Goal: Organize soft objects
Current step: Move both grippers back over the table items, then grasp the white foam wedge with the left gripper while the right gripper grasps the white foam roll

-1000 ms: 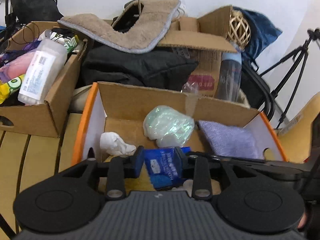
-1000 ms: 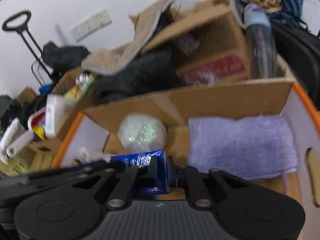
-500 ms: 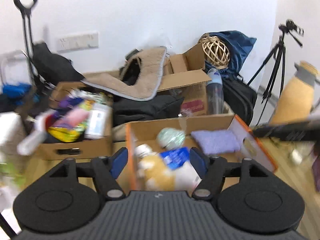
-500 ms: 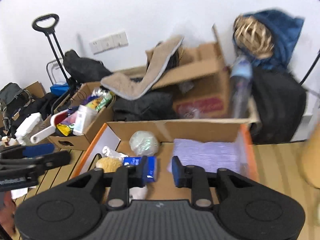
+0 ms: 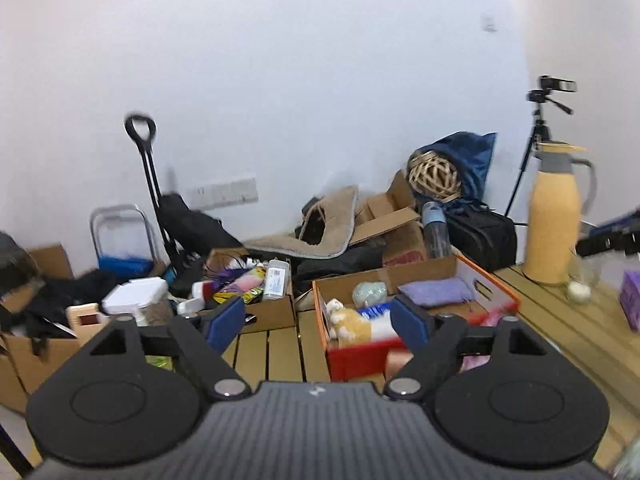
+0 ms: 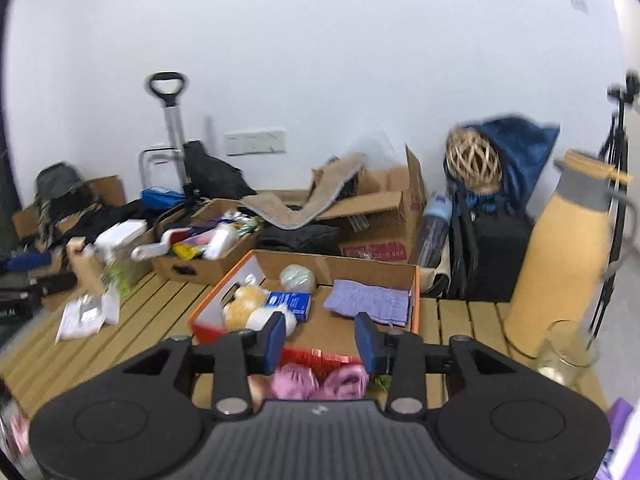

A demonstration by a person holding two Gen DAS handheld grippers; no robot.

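One orange-rimmed box (image 6: 416,280) — purple cloth (image 6: 367,301), blue packet (image 6: 290,302), plush toy (image 6: 246,306) inside.

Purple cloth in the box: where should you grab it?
Probably by the near edge of the purple cloth, coming from above. It lies flat on the box floor with bare cardboard in front, while the far and right walls crowd its other sides.

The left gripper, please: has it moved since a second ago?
Yes. The left gripper has pulled back and up from the orange box, which now looks smaller and farther; its jaws have just been opening, with nothing between them.
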